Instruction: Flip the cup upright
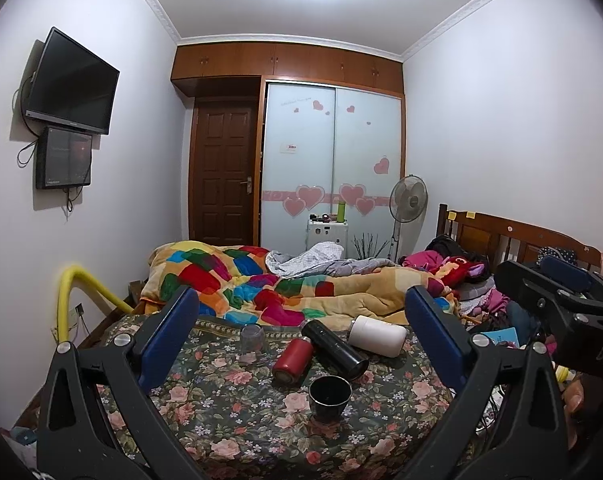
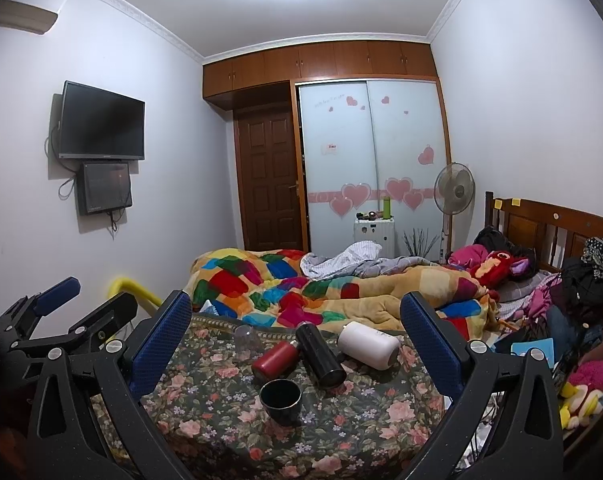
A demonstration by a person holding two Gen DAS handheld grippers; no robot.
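On the floral cloth (image 1: 229, 420) a black cup (image 1: 329, 398) stands upright, mouth up; it also shows in the right wrist view (image 2: 280, 401). Behind it lie a red flask (image 1: 292, 359) (image 2: 273, 358), a black flask (image 1: 335, 349) (image 2: 320, 354) and a white flask (image 1: 378, 335) (image 2: 368, 344), all on their sides. A clear glass (image 1: 250, 338) (image 2: 245, 338) stands mouth down at the back left. My left gripper (image 1: 301, 344) is open and empty, above and short of the cups. My right gripper (image 2: 297, 340) is open and empty, likewise held back.
A colourful quilt (image 1: 261, 280) is heaped behind the cloth. Clothes and toys (image 2: 581, 320) pile at the right by the wooden headboard (image 2: 549, 224). A yellow padded rail (image 1: 73, 292) is at the left. The other gripper shows at each view's side (image 1: 561, 304) (image 2: 61, 320).
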